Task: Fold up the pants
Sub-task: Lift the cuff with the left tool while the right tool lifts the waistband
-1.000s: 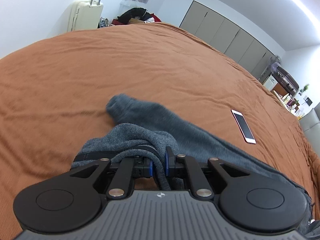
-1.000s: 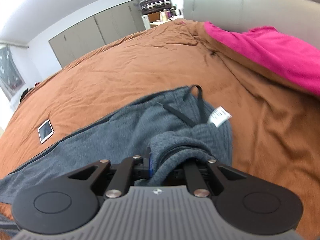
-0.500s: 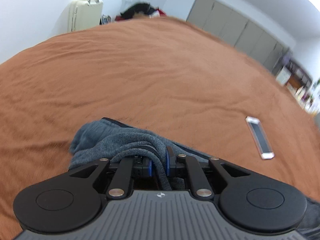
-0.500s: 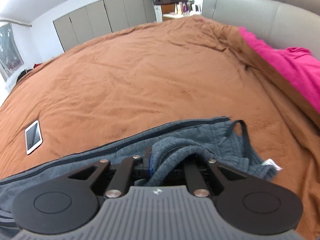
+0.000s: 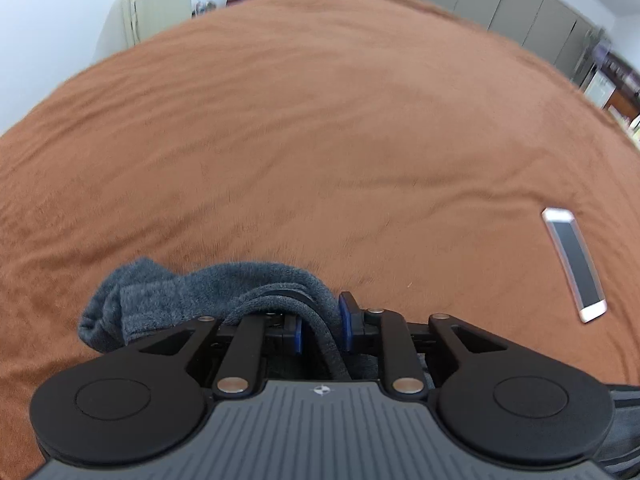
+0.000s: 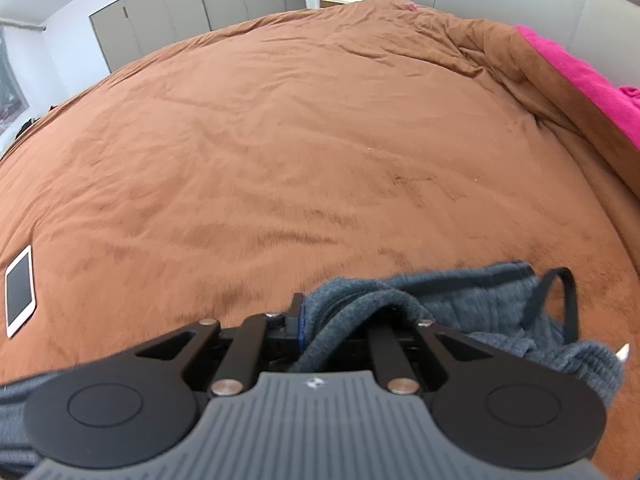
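The grey fleece pants [image 5: 168, 300] lie on the brown bedspread [image 5: 320, 140]. My left gripper [image 5: 322, 322] is shut on a bunched fold of the pants at the leg end. My right gripper [image 6: 340, 320] is shut on the pants [image 6: 480, 304] near the waist, where a black drawstring loop [image 6: 568, 300] and a white tag [image 6: 624, 352] hang out to the right. Most of the pants is hidden below both grippers.
A white phone [image 5: 576, 264] lies on the bedspread right of the left gripper; it also shows at the left edge of the right wrist view [image 6: 18, 290]. A pink blanket [image 6: 592, 80] lies at the far right. A cream suitcase [image 5: 156, 12] stands beyond the bed.
Both grippers have pulled the pants back toward the near edge of the bed. Far less grey fabric shows ahead of the fingers than a second ago.
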{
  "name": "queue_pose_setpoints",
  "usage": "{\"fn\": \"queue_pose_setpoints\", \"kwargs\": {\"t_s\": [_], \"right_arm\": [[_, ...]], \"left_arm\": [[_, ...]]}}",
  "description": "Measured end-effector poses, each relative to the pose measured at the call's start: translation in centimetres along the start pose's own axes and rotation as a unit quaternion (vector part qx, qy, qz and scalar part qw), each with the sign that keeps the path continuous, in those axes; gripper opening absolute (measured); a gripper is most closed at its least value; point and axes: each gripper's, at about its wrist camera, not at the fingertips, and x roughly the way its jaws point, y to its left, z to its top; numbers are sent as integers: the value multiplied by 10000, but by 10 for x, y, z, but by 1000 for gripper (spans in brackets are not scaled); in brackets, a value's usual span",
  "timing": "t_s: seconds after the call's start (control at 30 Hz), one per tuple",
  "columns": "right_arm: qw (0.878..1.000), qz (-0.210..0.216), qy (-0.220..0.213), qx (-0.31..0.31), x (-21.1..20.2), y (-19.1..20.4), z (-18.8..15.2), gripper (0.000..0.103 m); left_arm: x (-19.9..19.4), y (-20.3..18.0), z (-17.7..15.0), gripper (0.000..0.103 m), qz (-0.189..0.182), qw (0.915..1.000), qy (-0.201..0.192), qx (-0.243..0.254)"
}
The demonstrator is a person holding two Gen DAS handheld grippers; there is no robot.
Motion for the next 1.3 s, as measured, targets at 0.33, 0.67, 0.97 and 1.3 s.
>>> {"fn": "queue_pose_setpoints", "kwargs": {"t_s": [0.33, 0.67, 0.97, 1.3], "right_arm": [[9965, -333, 94, -754, 30, 30, -1, 21], [9946, 243, 236, -981, -16, 33, 25, 82], [9982, 574, -74, 159, -75, -1, 55, 93], [9821, 1270, 123, -1386, -105, 95, -21, 70]], "left_arm": [[13, -17, -2, 84, -424, 9929, 316, 1063], [-18, 17, 34, 103, -877, 9909, 889, 495], [-66, 34, 49, 103, -858, 9951, -392, 309], [-85, -83, -38, 103, -511, 9755, -219, 2127]]}}
